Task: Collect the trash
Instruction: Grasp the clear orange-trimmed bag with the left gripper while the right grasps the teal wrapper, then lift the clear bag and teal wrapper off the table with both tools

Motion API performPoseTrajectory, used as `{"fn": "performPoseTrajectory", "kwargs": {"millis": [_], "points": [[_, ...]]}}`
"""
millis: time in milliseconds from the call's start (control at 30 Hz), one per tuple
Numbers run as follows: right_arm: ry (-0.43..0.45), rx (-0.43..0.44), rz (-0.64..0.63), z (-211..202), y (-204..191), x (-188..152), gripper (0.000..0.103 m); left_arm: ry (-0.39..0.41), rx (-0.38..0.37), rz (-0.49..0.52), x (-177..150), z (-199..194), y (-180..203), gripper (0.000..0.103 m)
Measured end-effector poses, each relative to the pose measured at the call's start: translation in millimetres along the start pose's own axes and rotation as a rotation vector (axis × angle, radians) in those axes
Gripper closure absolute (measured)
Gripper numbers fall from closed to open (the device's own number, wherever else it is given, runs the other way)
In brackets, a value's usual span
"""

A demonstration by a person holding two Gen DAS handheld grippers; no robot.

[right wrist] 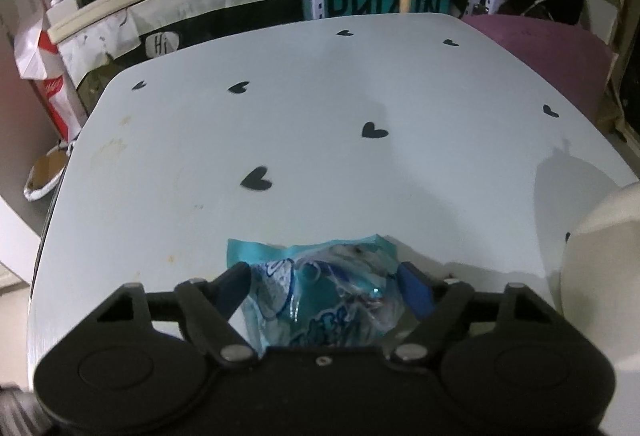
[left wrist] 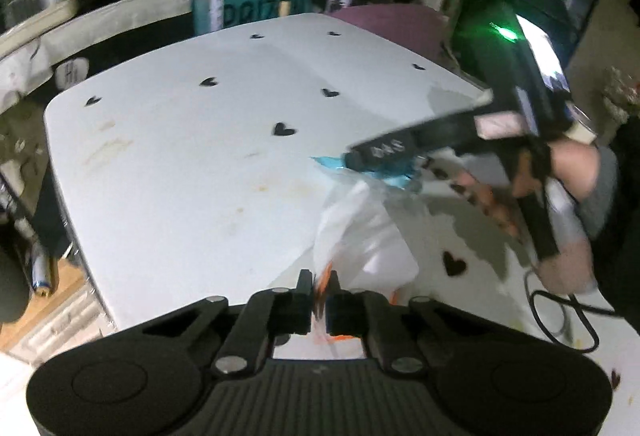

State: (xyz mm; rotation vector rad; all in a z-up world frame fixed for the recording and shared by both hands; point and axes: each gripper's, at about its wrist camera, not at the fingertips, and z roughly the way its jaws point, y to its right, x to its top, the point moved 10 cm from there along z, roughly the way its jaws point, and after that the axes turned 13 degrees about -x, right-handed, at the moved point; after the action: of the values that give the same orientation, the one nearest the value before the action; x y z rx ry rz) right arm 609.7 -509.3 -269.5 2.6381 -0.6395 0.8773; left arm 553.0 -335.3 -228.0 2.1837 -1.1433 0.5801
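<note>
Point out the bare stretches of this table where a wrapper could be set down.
Free: the table from the heart stickers to the far edge, and the stained left side. Crowded: the near edge, where the right gripper straddles the blue wrapper and the left gripper pinches the white bag.

Both cameras ride low behind their own fingers, tilted steeply down over the white table [left wrist: 168, 164] [right wrist: 420, 176] toward the shelves at twelve o'clock. Both catch the teal sign [left wrist: 256, 10] [right wrist: 384, 2] (and a blue wrapper [left wrist: 332, 164] [right wrist: 316, 288], very near).
</note>
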Motion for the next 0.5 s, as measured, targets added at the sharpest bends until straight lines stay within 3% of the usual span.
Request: {"fn": "performPoseTrajectory", "kwargs": {"millis": [500], "points": [[0.028, -0.037, 0.058, -92, 21, -50, 0.037, 0.022, 0.034, -0.107, -19, -29, -7, 0.098]]}}
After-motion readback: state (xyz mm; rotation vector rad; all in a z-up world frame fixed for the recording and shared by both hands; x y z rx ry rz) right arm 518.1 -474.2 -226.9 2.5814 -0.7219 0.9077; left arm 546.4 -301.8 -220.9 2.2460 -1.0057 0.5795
